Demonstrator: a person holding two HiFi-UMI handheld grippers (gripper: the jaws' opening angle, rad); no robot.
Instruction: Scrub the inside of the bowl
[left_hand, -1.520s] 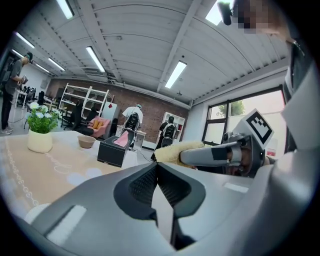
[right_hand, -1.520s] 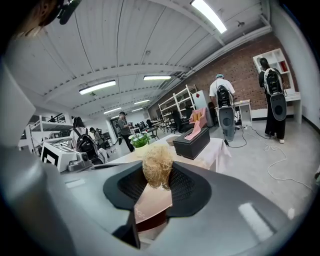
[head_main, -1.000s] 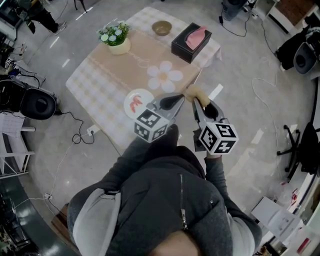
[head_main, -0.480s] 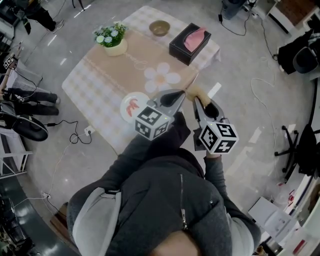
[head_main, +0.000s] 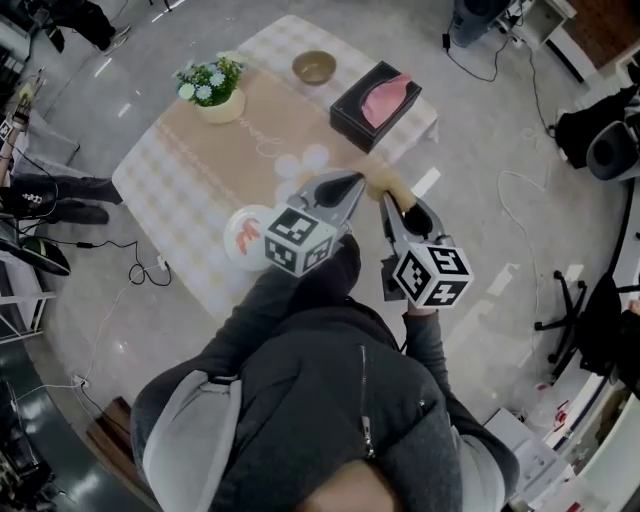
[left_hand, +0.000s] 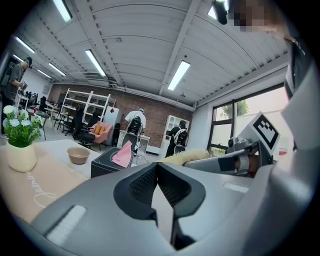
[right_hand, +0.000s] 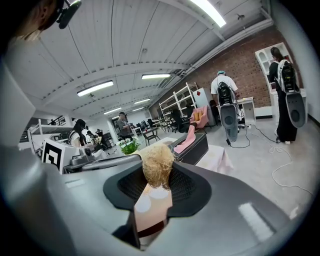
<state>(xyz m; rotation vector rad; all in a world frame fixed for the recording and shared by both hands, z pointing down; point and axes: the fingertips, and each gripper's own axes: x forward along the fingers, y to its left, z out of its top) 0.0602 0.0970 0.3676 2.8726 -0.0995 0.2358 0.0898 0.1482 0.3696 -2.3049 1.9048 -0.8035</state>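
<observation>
At far end of the table the bowl is set upright, well apart from both claws, ahead and leftward; right gripper is clenched on brush, bristles aimed forward; left gripper is closed empty, judged marginally nearer.

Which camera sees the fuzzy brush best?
The right gripper view: the brush fills the middle, clamped in the jaws, its fibres clear. The head view shows it small, from above. The left gripper view shows it sideways, farther off.
</observation>
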